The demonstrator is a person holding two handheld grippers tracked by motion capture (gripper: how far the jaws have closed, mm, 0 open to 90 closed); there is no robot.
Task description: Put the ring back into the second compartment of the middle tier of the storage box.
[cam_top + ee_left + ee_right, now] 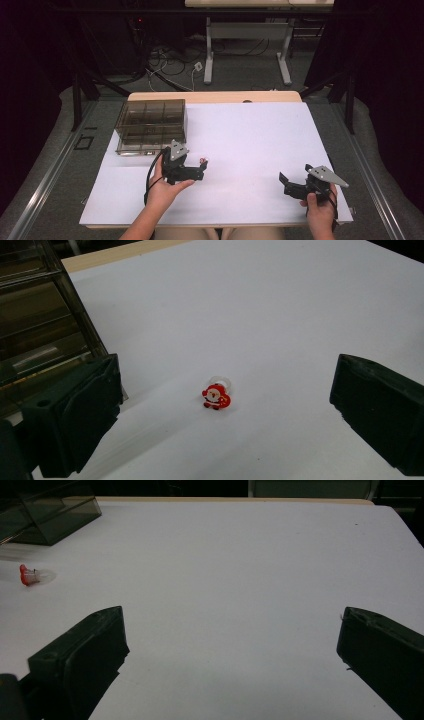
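1. On the white table (250,150), in the high view, the left gripper (192,172) is resting near the smoky box (151,125), pointing at a Santa ring (203,161) just beside its tip; the right gripper (292,186) is sitting well apart, near the front right.
2. In the left gripper view, the jaws are standing spread wide, the ring (217,395) lying between them farther off, the box (35,315) at left.
3. In the right gripper view, the jaws are gaping, holding nothing; the ring (30,575) is lying far left, near the box (50,515).
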